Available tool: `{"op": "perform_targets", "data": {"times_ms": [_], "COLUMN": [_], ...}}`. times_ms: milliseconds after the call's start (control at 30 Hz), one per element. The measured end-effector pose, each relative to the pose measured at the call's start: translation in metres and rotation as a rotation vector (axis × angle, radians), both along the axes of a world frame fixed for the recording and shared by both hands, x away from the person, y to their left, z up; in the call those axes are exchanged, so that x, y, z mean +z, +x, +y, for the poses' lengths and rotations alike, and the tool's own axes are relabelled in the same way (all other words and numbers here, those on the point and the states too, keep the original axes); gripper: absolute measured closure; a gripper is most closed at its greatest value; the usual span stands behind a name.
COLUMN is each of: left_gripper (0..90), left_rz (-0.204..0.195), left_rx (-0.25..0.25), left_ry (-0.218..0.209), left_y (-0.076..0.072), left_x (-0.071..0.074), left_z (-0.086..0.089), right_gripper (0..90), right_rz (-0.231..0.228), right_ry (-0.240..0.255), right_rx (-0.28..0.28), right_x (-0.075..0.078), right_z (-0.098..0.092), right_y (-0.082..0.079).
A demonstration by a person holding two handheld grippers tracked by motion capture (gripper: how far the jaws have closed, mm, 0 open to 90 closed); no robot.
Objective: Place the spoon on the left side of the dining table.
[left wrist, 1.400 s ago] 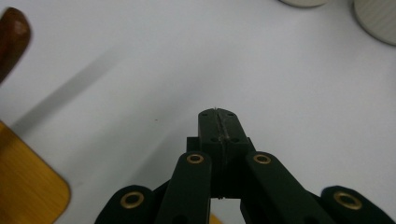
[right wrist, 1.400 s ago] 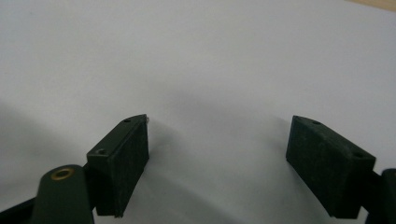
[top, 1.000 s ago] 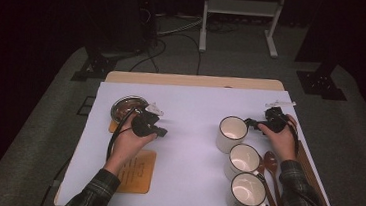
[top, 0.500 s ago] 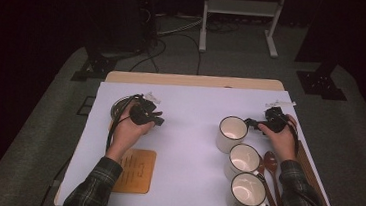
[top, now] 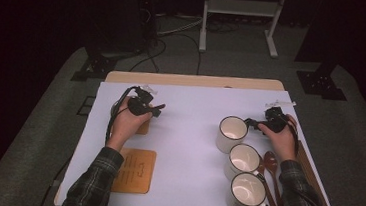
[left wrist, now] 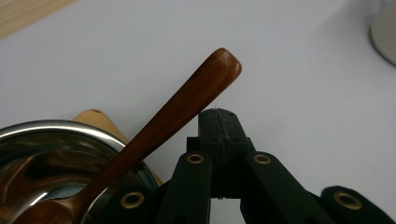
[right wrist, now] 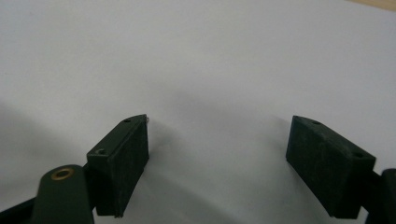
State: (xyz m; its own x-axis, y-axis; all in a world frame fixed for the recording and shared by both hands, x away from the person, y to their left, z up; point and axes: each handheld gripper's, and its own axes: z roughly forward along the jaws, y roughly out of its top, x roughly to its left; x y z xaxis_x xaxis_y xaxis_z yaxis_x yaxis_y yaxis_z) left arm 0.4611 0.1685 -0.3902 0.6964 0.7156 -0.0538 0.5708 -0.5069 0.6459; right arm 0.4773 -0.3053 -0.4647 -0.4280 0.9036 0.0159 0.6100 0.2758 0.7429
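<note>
Dark floor and stand legs surround our bench (top: 190, 113), whose white sheet carries everything. Our left claw (left wrist: 218, 122) has its jaws pressed together with nothing between them; a brown wooden spoon (left wrist: 177, 121) leans past it on one side, its handle rising out of a shiny steel bowl (left wrist: 56, 135) that sits on a wooden coaster (left wrist: 100, 119). Whether the spoon touches the claw we cannot tell. From above, that claw (top: 158, 109) hovers near the bench's far left, with a second coaster (top: 135, 171) nearer us. Our right claw (right wrist: 217, 158) stands wide apart over bare white sheet, gripping nothing; from above it (top: 250, 123) sits just beside the farthest of three white mugs (top: 231, 133), with more wooden spoons (top: 270, 166) lying alongside the row.
</note>
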Motion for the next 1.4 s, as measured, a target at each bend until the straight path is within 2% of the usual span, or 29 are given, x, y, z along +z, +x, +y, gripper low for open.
{"op": "perform_targets", "data": {"times_ms": [367,467,567,967,1133,1400], "left_gripper": [90.0,90.0,90.0,90.0,90.0,90.0], "left_rz": [0.001,-0.002,-0.001,-0.002,-0.009,-0.017], "left_rx": [0.044,0.050,0.063,0.106,0.140,0.189], "left_ry": [-0.002,0.026,0.028,0.009,-0.001,0.005], "left_y": [0.019,0.026,0.031,0.047,0.054,0.065], "left_x": [0.001,0.001,-0.001,-0.003,-0.005,-0.005], "left_z": [0.005,0.004,0.005,0.010,0.013,0.025], "right_gripper": [19.4,19.4,19.4,19.4,19.4,19.4], "right_rz": [0.001,0.002,0.001,0.001,0.001,0.002], "right_ry": [0.001,0.002,0.001,0.001,0.001,0.003], "right_rx": [-0.001,-0.001,0.000,0.000,0.000,-0.001], "right_x": [0.000,0.000,0.000,0.000,0.000,0.000], "right_z": [0.000,0.000,0.000,0.000,0.000,0.000], "right_y": [0.000,0.000,0.000,0.000,0.000,0.000]}}
